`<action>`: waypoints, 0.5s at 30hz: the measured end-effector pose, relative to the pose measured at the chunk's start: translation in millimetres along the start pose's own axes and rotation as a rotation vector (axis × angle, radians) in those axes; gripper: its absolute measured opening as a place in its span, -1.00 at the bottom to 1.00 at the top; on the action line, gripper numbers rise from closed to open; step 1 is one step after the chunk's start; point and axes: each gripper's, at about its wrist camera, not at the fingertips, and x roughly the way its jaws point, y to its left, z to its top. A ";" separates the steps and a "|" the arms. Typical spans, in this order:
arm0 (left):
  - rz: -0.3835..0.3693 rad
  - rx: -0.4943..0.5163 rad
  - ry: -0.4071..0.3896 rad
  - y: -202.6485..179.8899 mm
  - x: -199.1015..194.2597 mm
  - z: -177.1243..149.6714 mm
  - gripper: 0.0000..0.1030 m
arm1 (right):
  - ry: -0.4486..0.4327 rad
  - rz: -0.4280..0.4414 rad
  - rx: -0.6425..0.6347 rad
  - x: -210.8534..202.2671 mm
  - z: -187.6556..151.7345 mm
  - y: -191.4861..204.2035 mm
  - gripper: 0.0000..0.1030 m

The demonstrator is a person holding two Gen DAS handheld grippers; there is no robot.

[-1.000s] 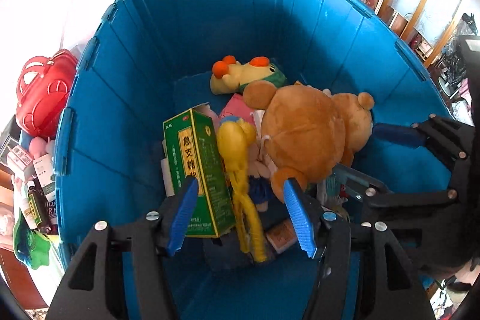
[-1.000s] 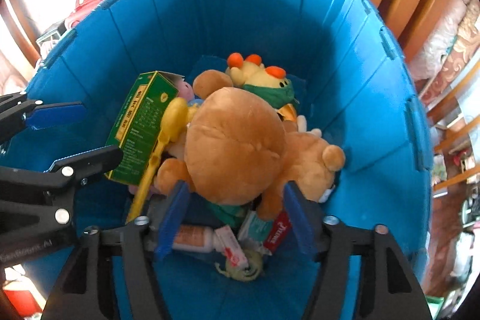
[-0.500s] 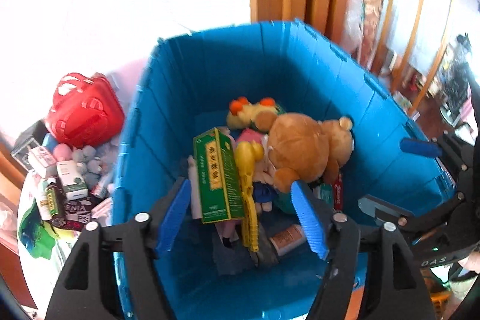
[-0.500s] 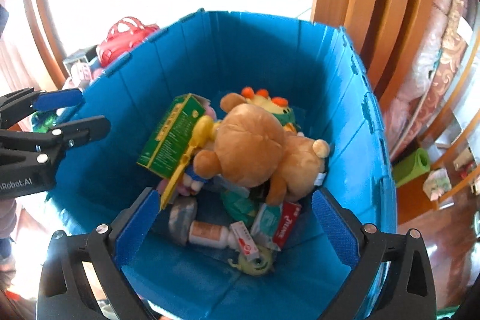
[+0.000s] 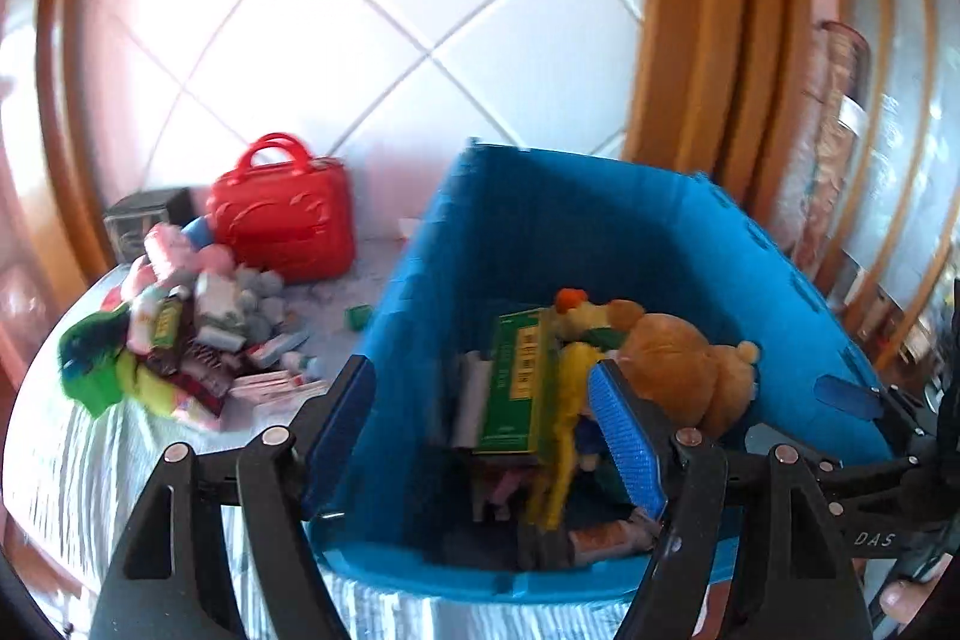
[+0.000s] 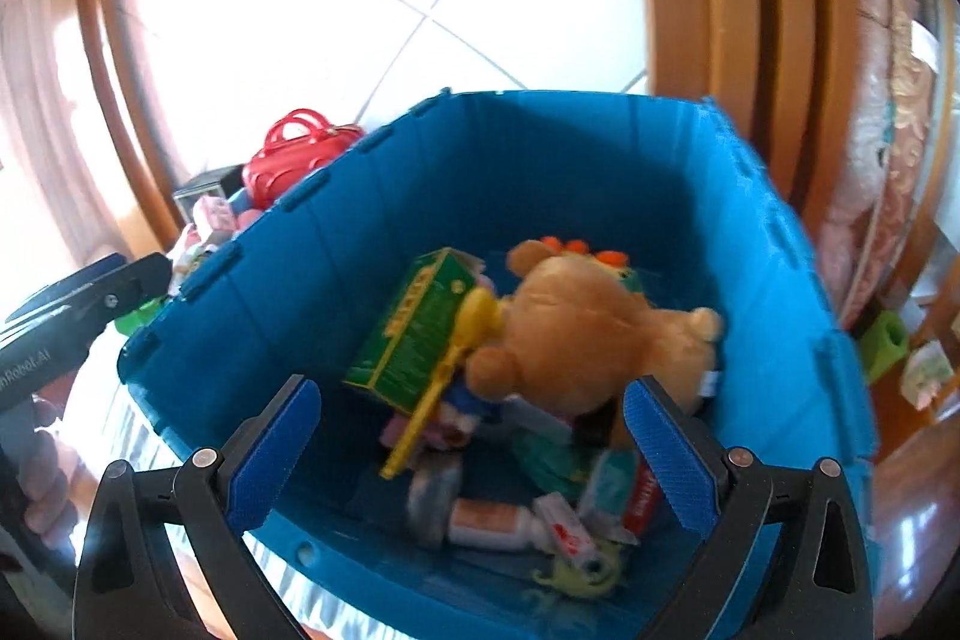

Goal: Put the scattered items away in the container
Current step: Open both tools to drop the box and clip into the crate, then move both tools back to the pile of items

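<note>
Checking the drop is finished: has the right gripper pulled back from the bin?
Yes. The right gripper has risen away from the brown teddy; the blue bin looks smaller, its jaws wide open.

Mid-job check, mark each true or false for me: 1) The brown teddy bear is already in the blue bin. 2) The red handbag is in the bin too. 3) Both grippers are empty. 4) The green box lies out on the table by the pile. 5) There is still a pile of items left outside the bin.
1) True: the brown teddy bear lies inside the blue bin.
2) False: the red handbag stands outside the bin, on the table beside it.
3) True: the left gripper and the right gripper stand open with nothing between their pads.
4) False: the green box is inside the bin, leaning by the bear.
5) True: a pile of items lies left of the bin in the left wrist view.
</note>
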 end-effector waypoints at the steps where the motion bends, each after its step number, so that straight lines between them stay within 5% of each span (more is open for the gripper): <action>1: 0.024 -0.015 -0.003 8.6 -2.6 -0.8 0.42 | 0.000 0.011 -0.004 2.4 1.1 4.3 1.00; 9: 0.131 -0.113 -0.025 92.2 -21.2 -13.3 0.42 | -0.043 0.093 -0.087 1.7 15.3 71.7 1.00; 15: 0.192 -0.167 -0.026 189.0 -35.9 -37.9 0.42 | -0.113 0.141 -0.143 -1.7 21.5 161.4 1.00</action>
